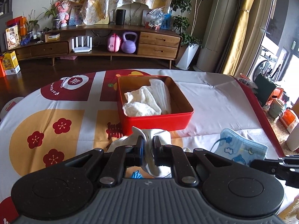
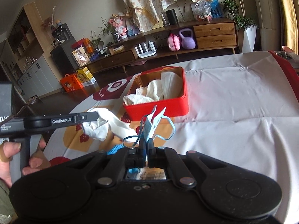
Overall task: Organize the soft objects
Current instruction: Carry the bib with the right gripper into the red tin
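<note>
A red tin box (image 1: 158, 122) stands on the table and holds a white towel (image 1: 143, 100); it also shows in the right wrist view (image 2: 158, 110). My left gripper (image 1: 148, 142) is shut on a white sock (image 1: 158, 136), held just before the box's near wall. The sock also hangs from the left gripper in the right wrist view (image 2: 110, 125). My right gripper (image 2: 147, 147) is shut on a blue patterned face mask (image 2: 152, 125), lifted above the table right of the sock. The mask shows in the left wrist view (image 1: 241, 147).
The table wears a white cloth with red and yellow patterns (image 1: 56, 127). A small blue object (image 2: 115, 148) lies on the table under the grippers. A wooden TV cabinet (image 1: 112, 43) stands beyond the table. Cups and boxes (image 1: 280, 108) sit on the floor at the right.
</note>
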